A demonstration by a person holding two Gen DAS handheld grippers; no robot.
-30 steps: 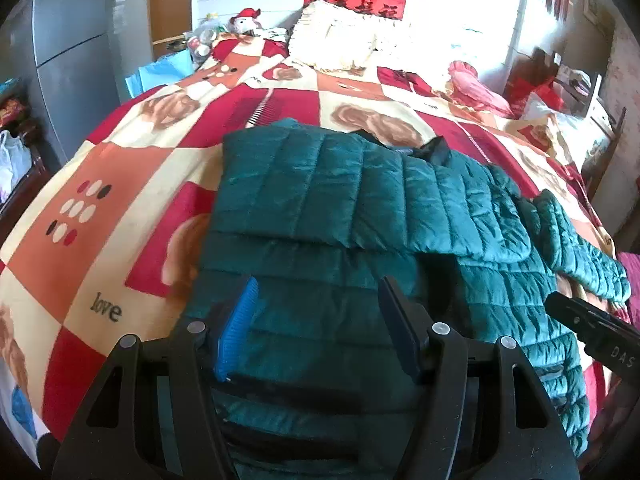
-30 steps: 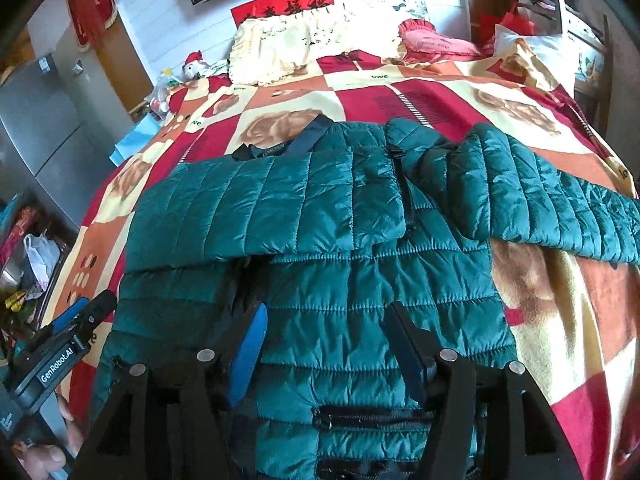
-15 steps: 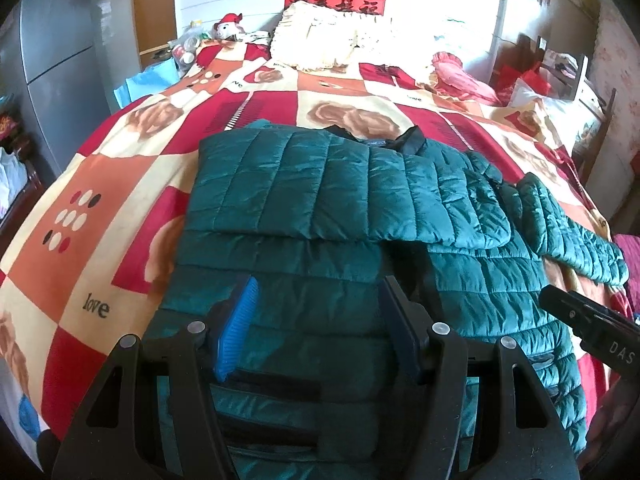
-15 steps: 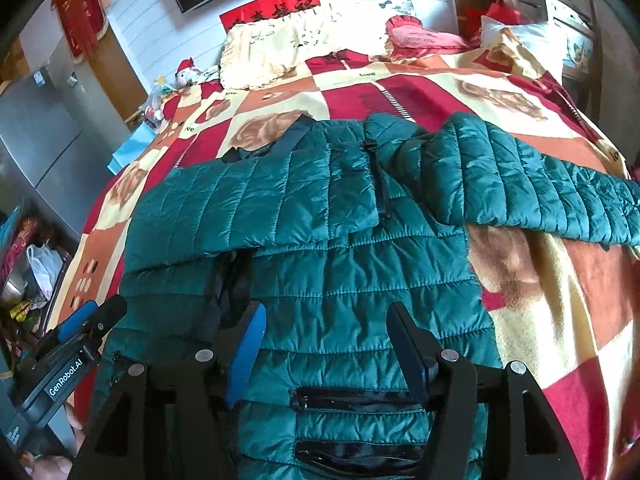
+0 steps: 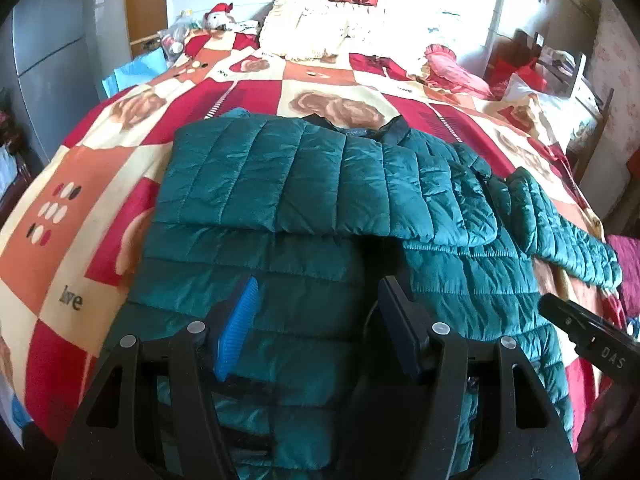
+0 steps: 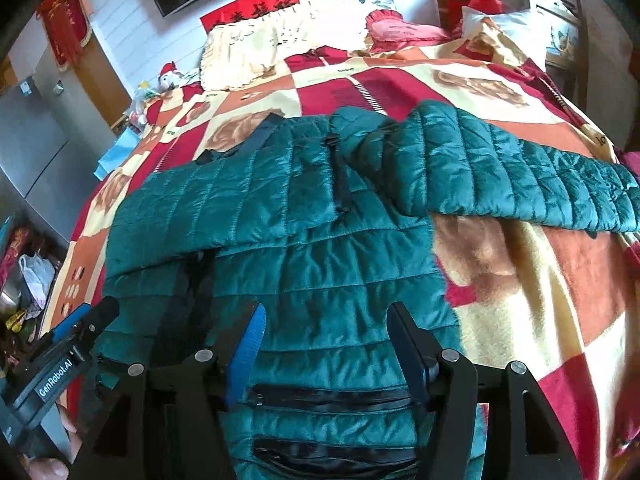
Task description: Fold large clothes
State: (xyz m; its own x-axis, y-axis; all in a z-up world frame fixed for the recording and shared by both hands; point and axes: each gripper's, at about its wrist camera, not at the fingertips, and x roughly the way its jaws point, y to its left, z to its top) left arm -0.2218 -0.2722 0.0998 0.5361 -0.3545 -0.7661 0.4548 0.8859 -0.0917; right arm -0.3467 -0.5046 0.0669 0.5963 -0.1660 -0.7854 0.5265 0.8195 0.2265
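Note:
A dark green quilted puffer jacket (image 5: 320, 184) lies face up on the bed; it also shows in the right wrist view (image 6: 304, 240). Its left sleeve is folded across the chest. Its right sleeve (image 6: 500, 172) stretches out to the right over the blanket. My left gripper (image 5: 316, 304) is open and empty above the jacket's lower left part. My right gripper (image 6: 324, 332) is open and empty above the jacket's lower hem, near two black pocket zippers (image 6: 332, 396).
The bed carries a red, orange and cream checked blanket (image 5: 80, 208). Cream pillows (image 5: 320, 28) and a pink cushion (image 5: 452, 72) lie at the head. A grey cabinet (image 5: 44, 64) stands left of the bed. A chair and clutter (image 5: 560, 76) stand on the right.
Both grippers have pulled back and risen slightly from the jacket, staying open. The jacket has not moved.

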